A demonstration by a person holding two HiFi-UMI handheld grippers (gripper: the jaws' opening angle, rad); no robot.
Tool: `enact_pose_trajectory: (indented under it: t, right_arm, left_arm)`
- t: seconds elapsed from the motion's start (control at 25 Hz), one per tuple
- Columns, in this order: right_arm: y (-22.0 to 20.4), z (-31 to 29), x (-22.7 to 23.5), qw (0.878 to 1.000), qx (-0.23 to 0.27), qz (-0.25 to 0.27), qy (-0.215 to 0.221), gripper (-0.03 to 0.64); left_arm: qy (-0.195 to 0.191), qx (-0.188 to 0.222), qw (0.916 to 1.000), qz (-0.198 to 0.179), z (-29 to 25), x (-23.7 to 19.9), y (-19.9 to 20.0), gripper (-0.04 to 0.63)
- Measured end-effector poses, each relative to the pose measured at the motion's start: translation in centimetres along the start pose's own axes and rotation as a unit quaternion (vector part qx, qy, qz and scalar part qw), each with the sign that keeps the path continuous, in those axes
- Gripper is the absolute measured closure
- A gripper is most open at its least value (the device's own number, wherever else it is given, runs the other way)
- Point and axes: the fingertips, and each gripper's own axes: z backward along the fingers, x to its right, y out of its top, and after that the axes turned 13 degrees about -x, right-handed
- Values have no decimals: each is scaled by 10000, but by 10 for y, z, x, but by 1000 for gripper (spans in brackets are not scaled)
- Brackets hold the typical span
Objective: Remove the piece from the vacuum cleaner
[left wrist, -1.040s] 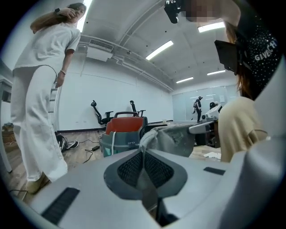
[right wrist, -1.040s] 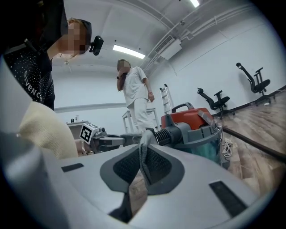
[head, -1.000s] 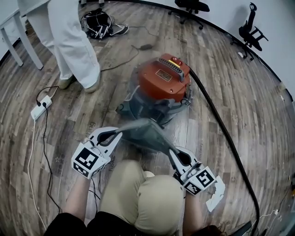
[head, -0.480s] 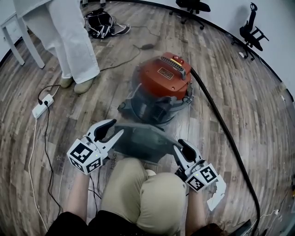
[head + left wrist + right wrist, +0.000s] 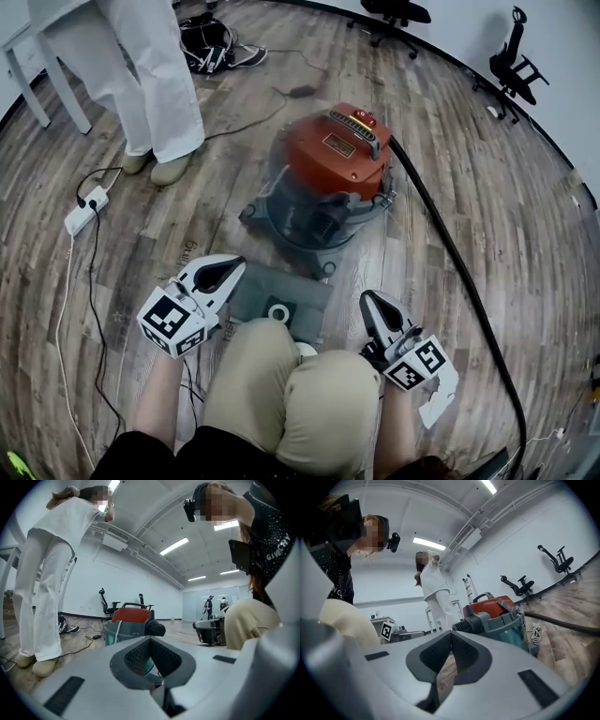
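Note:
The vacuum cleaner (image 5: 330, 159) stands on the wood floor, with an orange top over a grey-teal drum. It also shows in the left gripper view as the vacuum cleaner (image 5: 133, 620) and in the right gripper view as the vacuum cleaner (image 5: 497, 613). A flat grey piece (image 5: 281, 295) with a round hole lies on the floor in front of it, by my knee. My left gripper (image 5: 234, 264) rests at the piece's left edge, its jaws shut and empty (image 5: 150, 639). My right gripper (image 5: 367, 298) sits just right of the piece. Its jaws are closing, tips nearly together with nothing between them (image 5: 451, 633).
A black hose (image 5: 450, 253) runs from the vacuum along the floor to the right. A person in white trousers (image 5: 159, 84) stands at the back left, near a power strip (image 5: 82, 214) and cables. Office chairs (image 5: 511, 56) stand by the far wall. A white scrap (image 5: 437, 405) lies by my right hand.
Both grippers held the grey piece off the floor between them. It has come down flat onto the floor, and both grippers have let go and shut empty beside it.

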Motion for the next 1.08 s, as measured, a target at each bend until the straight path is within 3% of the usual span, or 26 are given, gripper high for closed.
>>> enact_pose_trajectory:
  t: [0.2,0.56,1.08]
  right_arm:
    - [1,-4,0,9996,-129,252,-92,604]
    - [3,-4,-2,9996,-47,265,-16,604]
    - [0,-10,-14,9995,-5,290,158,604]
  left_arm:
    - [-41,-97,9999,-70,-9,4,1,586]
    - [-46,-221,9996,-171,-18,12,-4,586]
    - [-21,-109,9996,-250,-12,19,-2,586]
